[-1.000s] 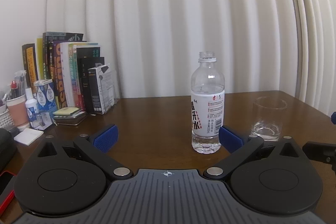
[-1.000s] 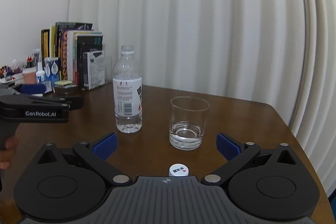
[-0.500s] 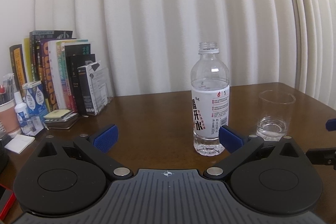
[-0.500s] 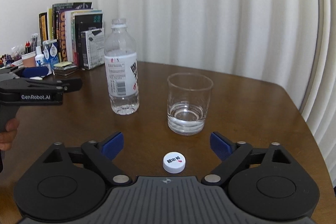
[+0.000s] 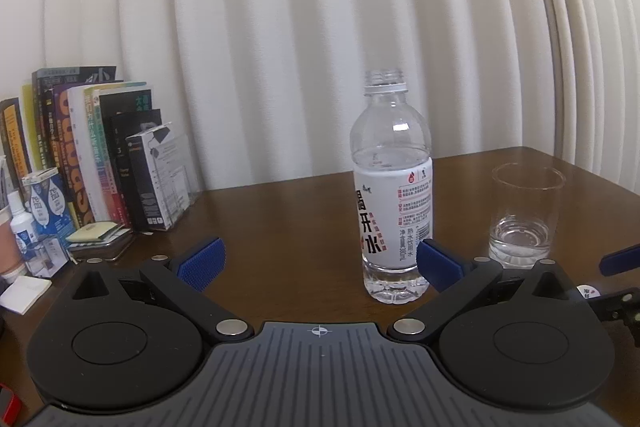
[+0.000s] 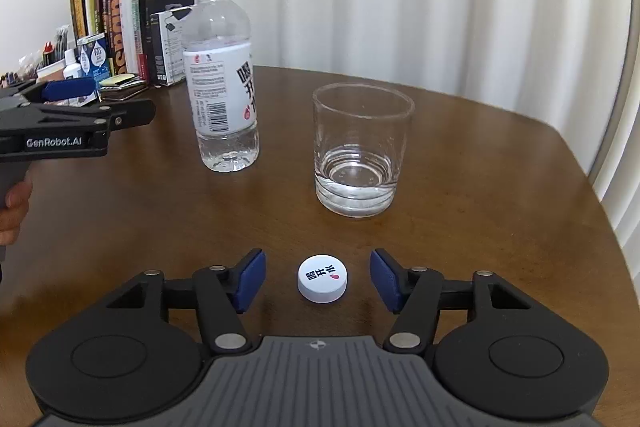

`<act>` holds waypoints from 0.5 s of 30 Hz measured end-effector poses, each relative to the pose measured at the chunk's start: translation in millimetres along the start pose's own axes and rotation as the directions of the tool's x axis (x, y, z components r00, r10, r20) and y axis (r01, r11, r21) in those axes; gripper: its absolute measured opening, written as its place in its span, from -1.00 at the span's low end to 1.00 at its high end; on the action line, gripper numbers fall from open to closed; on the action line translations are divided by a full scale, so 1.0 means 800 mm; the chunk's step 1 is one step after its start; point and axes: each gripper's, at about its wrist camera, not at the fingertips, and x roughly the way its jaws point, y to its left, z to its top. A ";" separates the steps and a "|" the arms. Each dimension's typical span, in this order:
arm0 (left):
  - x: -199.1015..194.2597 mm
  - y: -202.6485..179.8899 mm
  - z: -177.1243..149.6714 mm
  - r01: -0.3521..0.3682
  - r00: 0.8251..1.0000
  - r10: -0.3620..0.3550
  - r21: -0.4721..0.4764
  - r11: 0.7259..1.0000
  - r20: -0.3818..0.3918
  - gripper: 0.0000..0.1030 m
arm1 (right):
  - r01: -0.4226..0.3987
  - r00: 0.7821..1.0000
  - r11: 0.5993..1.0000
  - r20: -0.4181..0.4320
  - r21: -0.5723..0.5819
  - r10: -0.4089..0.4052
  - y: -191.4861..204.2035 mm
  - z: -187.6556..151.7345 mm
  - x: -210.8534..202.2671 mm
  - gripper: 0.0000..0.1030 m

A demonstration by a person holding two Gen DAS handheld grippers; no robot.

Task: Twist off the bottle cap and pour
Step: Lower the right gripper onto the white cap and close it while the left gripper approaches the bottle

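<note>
An open, capless water bottle (image 5: 392, 195) (image 6: 222, 83) with a white label stands upright on the brown table (image 6: 480, 187). To its right is a clear glass (image 5: 524, 215) (image 6: 362, 155) holding a little water. The white cap (image 6: 322, 278) (image 5: 588, 291) lies flat on the table in front of the glass. My right gripper (image 6: 318, 277) straddles it; its jaws are closing, and the blue pads stand clear of the cap on both sides. My left gripper (image 5: 318, 259) (image 6: 124, 101) is open and empty, short of the bottle, which stands ahead by its right finger.
A row of books (image 5: 92, 147) (image 6: 132, 19), small boxes and desk clutter fills the table's back left. A white curtain (image 5: 320, 27) hangs behind. A person's hand (image 6: 14, 203) grips the left gripper's handle. The table's rounded right edge is near the glass.
My right gripper has tilted down over the cap and its jaws have narrowed around it. The left gripper has edged nearer the bottle, still wide open.
</note>
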 end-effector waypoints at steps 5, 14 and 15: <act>0.004 0.001 0.001 0.025 1.000 -0.025 0.000 1.000 0.007 1.00 | -0.013 1.000 1.000 -0.018 0.006 0.013 -0.005 0.001 0.008 0.07; 0.011 0.001 0.003 0.095 0.995 -0.095 -0.004 0.995 0.007 1.00 | -0.041 0.999 0.999 -0.034 0.018 0.041 -0.009 0.000 0.016 -0.37; 0.012 0.001 0.003 0.103 0.995 -0.103 0.000 0.995 0.008 1.00 | -0.043 0.998 0.999 -0.033 0.019 0.044 -0.009 0.000 0.016 -0.38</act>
